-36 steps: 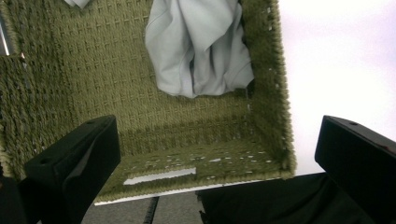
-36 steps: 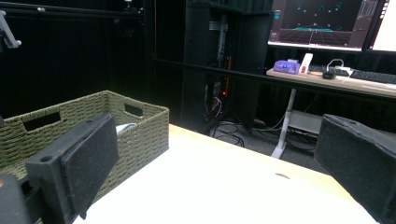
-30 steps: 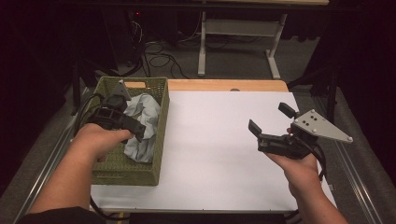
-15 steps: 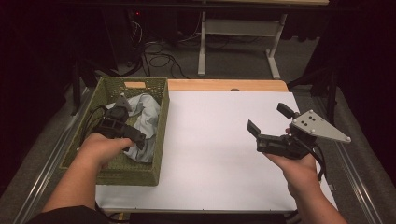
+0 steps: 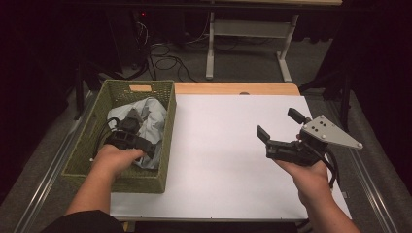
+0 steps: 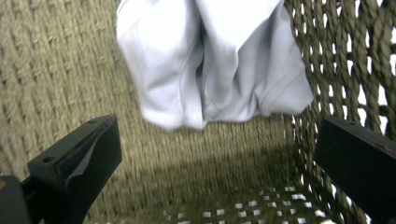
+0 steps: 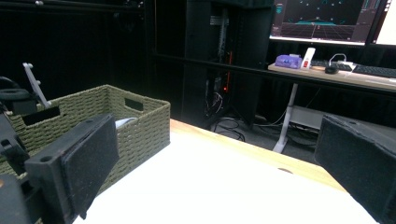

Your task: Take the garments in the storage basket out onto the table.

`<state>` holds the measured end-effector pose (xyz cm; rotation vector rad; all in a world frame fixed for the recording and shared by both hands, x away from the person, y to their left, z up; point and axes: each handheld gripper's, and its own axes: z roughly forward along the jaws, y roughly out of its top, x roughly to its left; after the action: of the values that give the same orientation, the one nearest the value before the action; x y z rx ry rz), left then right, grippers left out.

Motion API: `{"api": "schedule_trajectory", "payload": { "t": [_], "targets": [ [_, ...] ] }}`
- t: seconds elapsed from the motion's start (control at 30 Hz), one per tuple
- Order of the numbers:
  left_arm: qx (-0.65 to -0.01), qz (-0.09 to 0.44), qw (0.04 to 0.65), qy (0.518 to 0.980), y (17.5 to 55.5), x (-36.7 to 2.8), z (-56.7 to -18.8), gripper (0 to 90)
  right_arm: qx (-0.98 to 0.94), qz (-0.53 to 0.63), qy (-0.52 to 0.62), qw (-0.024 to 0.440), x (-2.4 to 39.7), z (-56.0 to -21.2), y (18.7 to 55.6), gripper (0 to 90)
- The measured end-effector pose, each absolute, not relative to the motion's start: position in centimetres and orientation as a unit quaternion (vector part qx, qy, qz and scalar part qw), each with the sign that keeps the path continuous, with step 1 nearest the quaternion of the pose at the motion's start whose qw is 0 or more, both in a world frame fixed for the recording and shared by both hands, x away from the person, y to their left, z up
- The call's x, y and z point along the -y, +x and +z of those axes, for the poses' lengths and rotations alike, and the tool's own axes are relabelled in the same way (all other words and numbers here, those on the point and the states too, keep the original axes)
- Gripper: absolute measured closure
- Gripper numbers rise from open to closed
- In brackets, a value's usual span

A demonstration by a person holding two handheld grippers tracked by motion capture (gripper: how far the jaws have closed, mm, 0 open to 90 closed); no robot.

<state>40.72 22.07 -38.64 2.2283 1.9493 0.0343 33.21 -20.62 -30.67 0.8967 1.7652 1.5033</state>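
A green woven basket [image 5: 87, 145] stands on the left of the white table [image 5: 218, 145]. A crumpled pale blue-grey cloth [image 5: 154, 114] lies in it. My left gripper [image 5: 132, 127] is down inside the basket, over the cloth's near end. In the left gripper view its jaws stand wide open [image 6: 217, 128] above the basket floor [image 6: 60, 70]; the cloth [image 6: 210, 60] lies just beyond them, untouched. My right gripper [image 5: 280, 124] is held over the table's right side, open and holding nothing. In the right gripper view [image 7: 215, 128] the basket [image 7: 126, 121] stands at the left.
The table's far edge is a wooden strip [image 5: 238, 89]. Metal rails [image 5: 43, 184] run along both sides. Beyond the table are desk legs [image 5: 210, 48] and floor cables [image 5: 165, 60]. A desk with monitors [image 7: 327, 18] and a keyboard stands behind.
My left gripper has moved toward the near end of the basket and lower into it. The right gripper has hardly moved.
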Motion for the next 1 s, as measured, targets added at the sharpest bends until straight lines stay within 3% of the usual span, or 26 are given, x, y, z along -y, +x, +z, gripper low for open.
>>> {"api": "schedule_trajectory", "payload": {
  "t": [0.7, 1.0],
  "targets": [
    [-0.666, 0.084, 0.241, 0.701, 43.1, -23.2, -40.8, 1.9, -0.674, 0.569, 0.343, 0.324, 21.1, -31.2, 33.3, 0.5],
    [-0.671, 0.088, 0.288, 0.678, 43.7, -23.5, -40.7, 2.3, -0.676, 0.566, 0.342, 0.324, 21.2, -31.6, 33.2, 0.4]
  ]
}}
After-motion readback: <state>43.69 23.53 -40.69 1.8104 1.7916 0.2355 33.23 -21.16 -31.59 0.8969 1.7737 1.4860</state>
